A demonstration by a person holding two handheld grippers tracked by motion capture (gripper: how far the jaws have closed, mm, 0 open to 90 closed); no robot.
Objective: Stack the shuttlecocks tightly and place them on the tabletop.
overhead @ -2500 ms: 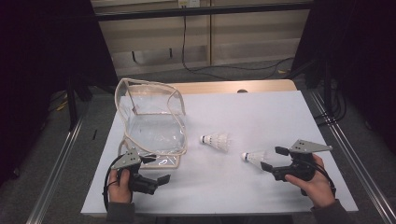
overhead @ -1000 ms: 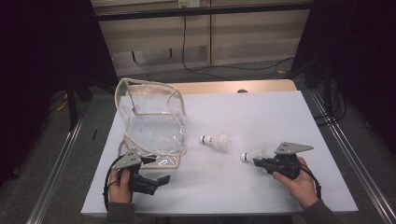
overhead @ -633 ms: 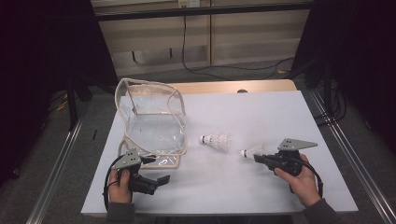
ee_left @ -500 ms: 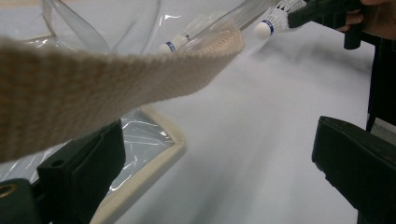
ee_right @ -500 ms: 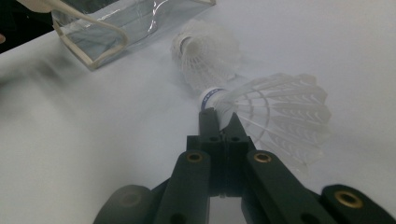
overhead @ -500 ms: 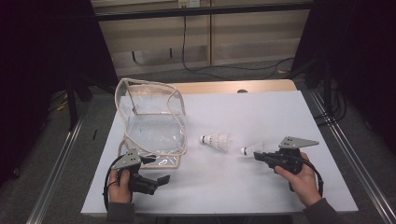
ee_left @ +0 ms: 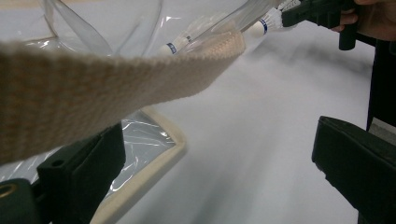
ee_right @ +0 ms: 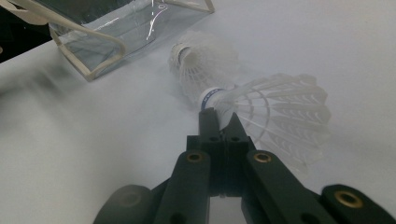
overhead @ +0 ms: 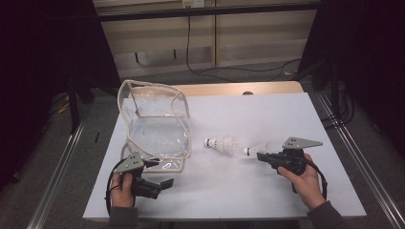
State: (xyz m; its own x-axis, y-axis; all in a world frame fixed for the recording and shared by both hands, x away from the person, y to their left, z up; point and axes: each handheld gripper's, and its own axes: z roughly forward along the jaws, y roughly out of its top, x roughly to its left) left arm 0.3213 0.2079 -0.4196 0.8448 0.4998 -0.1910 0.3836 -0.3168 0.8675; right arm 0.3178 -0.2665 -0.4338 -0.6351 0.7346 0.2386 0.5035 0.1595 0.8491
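Note:
A clear plastic bag [overhead: 154, 125] with beige trim stands open at the table's left. One white shuttlecock [overhead: 220, 143] lies on the white table [overhead: 267, 114] right of the bag. My right gripper [overhead: 261, 156] is shut on a second shuttlecock [overhead: 255, 150] just right of the first. In the right gripper view the shut jaws pinch the held shuttlecock [ee_right: 275, 112] at the skirt's base by its cork, with the other shuttlecock [ee_right: 201, 60] just beyond. My left gripper [overhead: 161, 172] stands open at the bag's near edge. The bag's beige strap [ee_left: 93, 88] lies over one jaw.
A wooden board [overhead: 239, 88] runs along the table's far edge. Metal rails [overhead: 62, 171] flank both sides of the table. In the left gripper view the right gripper [ee_left: 317, 11] shows far off at the top right.
My right gripper has moved left onto the nearer shuttlecock, shut on it and carried it slightly toward the far side. The left gripper and the bag have stayed put.

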